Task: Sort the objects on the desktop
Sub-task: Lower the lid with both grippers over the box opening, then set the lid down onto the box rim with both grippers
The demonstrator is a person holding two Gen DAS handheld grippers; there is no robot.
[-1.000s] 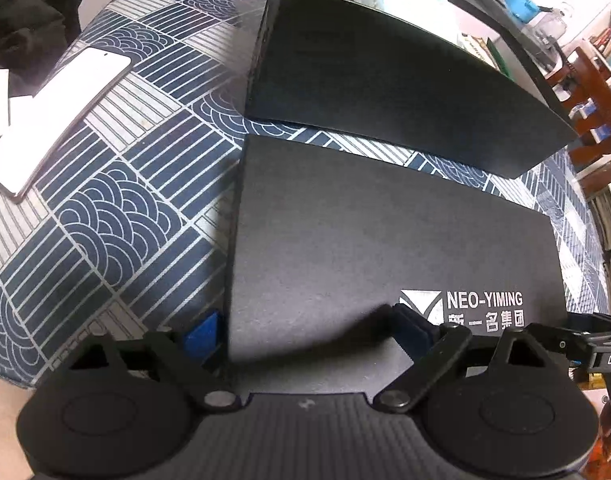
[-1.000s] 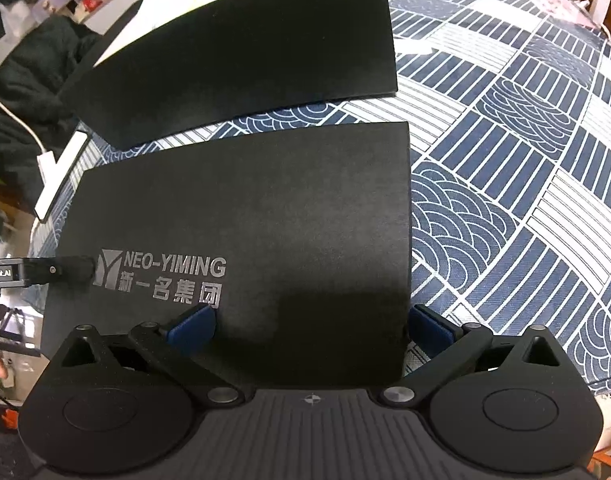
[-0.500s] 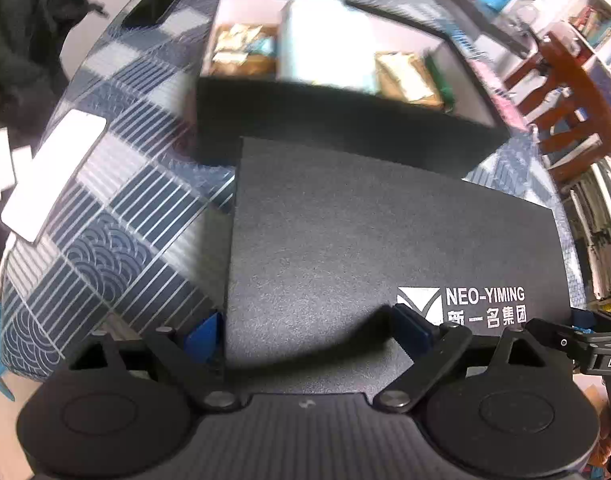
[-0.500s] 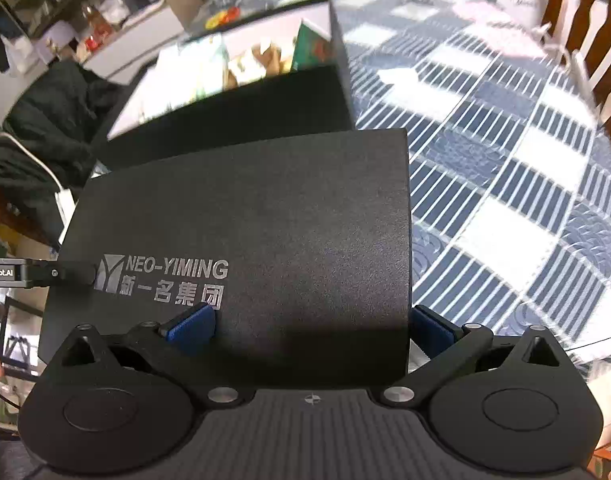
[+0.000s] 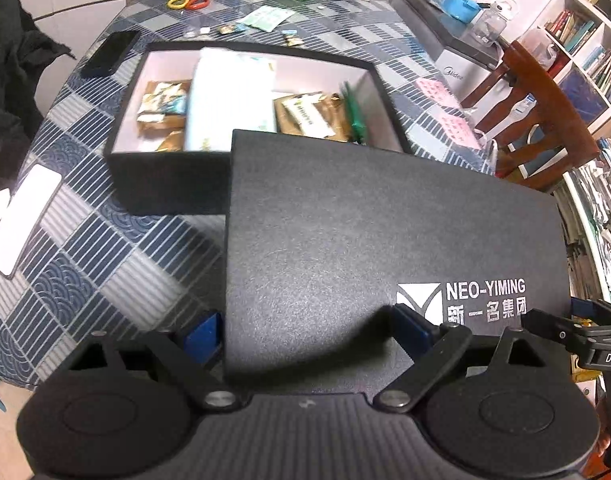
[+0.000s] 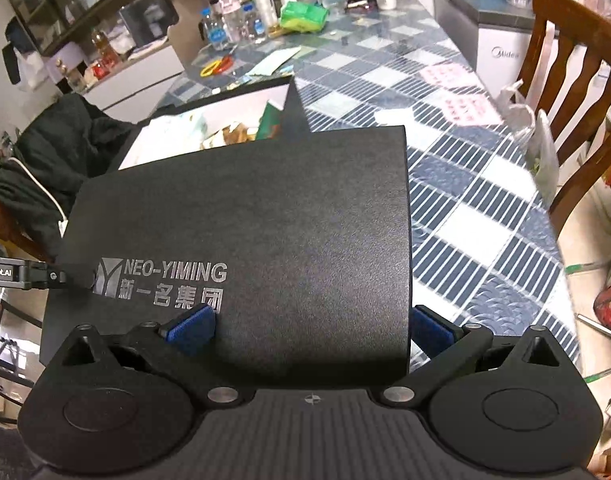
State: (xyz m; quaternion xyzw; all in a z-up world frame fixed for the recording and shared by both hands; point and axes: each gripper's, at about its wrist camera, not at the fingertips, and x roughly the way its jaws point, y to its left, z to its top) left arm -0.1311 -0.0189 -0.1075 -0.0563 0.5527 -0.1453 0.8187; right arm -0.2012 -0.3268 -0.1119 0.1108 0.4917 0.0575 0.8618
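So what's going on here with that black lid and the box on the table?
A person is holding a black lid up off the table with two handheld grippers, the left gripper at one end and the right gripper at the other. The lid sits in front of the open box, not on it. The box holds snack packets and a white pack. The patterned tablecloth also carries scissors and two phones.

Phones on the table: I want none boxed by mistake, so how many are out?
2, both left of the open box: a dark phone by its far corner, a white phone at the near edge. The lid may hide more.
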